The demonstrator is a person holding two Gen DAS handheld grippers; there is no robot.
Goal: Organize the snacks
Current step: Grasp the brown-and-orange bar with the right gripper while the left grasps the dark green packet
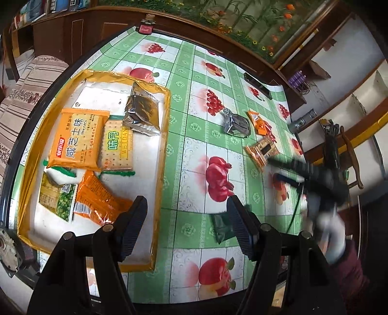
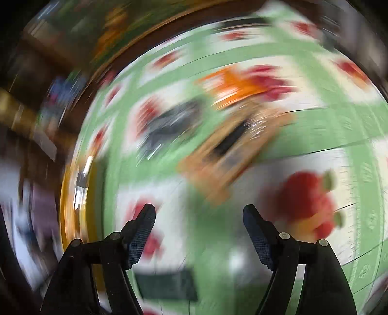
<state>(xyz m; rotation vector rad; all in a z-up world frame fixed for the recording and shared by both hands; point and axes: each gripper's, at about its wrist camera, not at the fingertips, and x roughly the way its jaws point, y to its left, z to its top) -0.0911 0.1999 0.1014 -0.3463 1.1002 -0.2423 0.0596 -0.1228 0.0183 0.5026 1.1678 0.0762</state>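
Overhead, both tools, left [image 1: 186, 213] and right [image 2: 198, 223], gape empty.

A table [image 1: 184, 135] under a green oilcloth printed with red fruit is filling most of the left wrist view. Dark wood panelling [image 1: 80, 31] is running along its far edge, with a painted strip of flowers and bamboo [image 1: 242, 17] lying above it. A striped sofa [image 1: 31, 80] is sitting at the left, white shelving [image 1: 351, 80] is standing at the right. Daylight is glaring off the cloth. The right wrist view is blurring the room beyond reading.
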